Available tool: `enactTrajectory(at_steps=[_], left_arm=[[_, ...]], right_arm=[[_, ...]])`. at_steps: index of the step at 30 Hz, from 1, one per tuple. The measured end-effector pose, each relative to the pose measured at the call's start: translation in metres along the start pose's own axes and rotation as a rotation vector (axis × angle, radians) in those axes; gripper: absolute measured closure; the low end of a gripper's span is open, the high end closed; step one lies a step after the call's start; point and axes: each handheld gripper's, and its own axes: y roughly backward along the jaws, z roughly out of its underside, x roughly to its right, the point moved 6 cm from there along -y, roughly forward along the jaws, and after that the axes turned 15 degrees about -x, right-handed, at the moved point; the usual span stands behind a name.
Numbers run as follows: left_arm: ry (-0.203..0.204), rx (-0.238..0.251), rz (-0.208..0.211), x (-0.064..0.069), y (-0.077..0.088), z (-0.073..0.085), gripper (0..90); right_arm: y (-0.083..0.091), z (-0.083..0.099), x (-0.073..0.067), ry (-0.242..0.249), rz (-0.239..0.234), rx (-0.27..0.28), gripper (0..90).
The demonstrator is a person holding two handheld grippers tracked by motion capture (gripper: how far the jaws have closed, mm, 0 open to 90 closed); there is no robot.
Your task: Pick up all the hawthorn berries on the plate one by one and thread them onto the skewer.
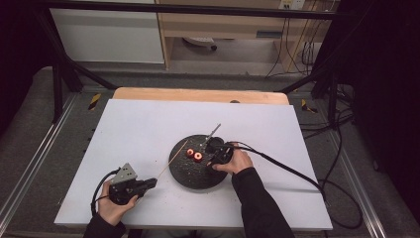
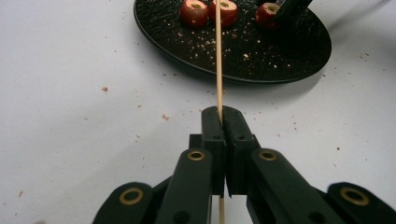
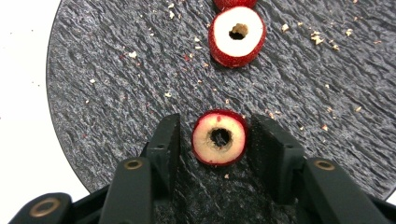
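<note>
My left gripper (image 2: 222, 114) is shut on a thin wooden skewer (image 2: 218, 60) that points toward the black round plate (image 2: 261, 60). It rests on the white table in front of the plate (image 1: 190, 176). On the plate lie cored red fruit pieces (image 2: 194, 11). My right gripper (image 3: 217, 120) is low over the plate with one cored piece (image 3: 219, 137) between its jaws. A narrow gap shows on each side of that piece, so the pads are not pressing on it. A second piece (image 3: 236, 35) lies just beyond it, and the edge of a third (image 3: 233, 3) beyond that.
A thin metal tool (image 1: 213, 131) leans on the plate's far rim. Crumbs are scattered over the plate and the white table top (image 1: 138, 124). The right gripper's cable (image 1: 287, 171) trails off to the right across the table.
</note>
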Motion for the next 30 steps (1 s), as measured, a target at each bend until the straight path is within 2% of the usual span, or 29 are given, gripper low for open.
enactTrajectory(at_steps=[9,14,16,17,18,19,20,23,24,26,30], left_arm=[[-0.002,-0.005,0.0,0.0,-0.001,0.0,88.0],[-0.004,-0.004,0.0,0.0,-0.001,0.0,88.0],[-0.004,-0.002,0.0,0.001,-0.001,0.0,88.0],[-0.006,-0.003,-0.001,0.001,0.0,0.0,88.0],[-0.005,-0.003,-0.002,0.001,0.0,0.0,88.0],[-0.005,-0.002,-0.001,0.001,0.0,0.0,88.0],[-0.006,-0.001,-0.002,0.001,0.0,0.0,88.0],[-0.007,0.002,-0.002,0.002,0.0,0.0,88.0],[-0.007,0.002,-0.002,0.002,0.0,0.0,88.0],[-0.006,0.004,-0.002,0.002,0.0,0.0,88.0],[-0.005,0.006,-0.003,0.003,0.0,0.0,88.0]], right_arm=[[-0.001,0.0,0.002,-0.007,-0.002,-0.017,61.1],[0.002,0.0,0.001,-0.021,-0.009,-0.002,61.4],[0.009,0.0,-0.001,-0.04,-0.019,0.039,61.5],[0.009,0.0,-0.001,-0.04,-0.019,0.039,61.5],[0.015,0.0,-0.002,-0.062,-0.027,0.083,61.5],[0.015,0.0,-0.002,-0.062,-0.027,0.083,61.5],[0.022,0.0,-0.003,-0.085,-0.031,0.12,61.6],[0.027,0.001,-0.003,-0.107,-0.03,0.153,61.6],[0.031,0.003,-0.005,-0.125,-0.029,0.186,61.7],[0.033,0.003,-0.005,-0.132,-0.032,0.206,61.7],[0.038,0.007,-0.006,-0.18,-0.041,0.302,61.7]])
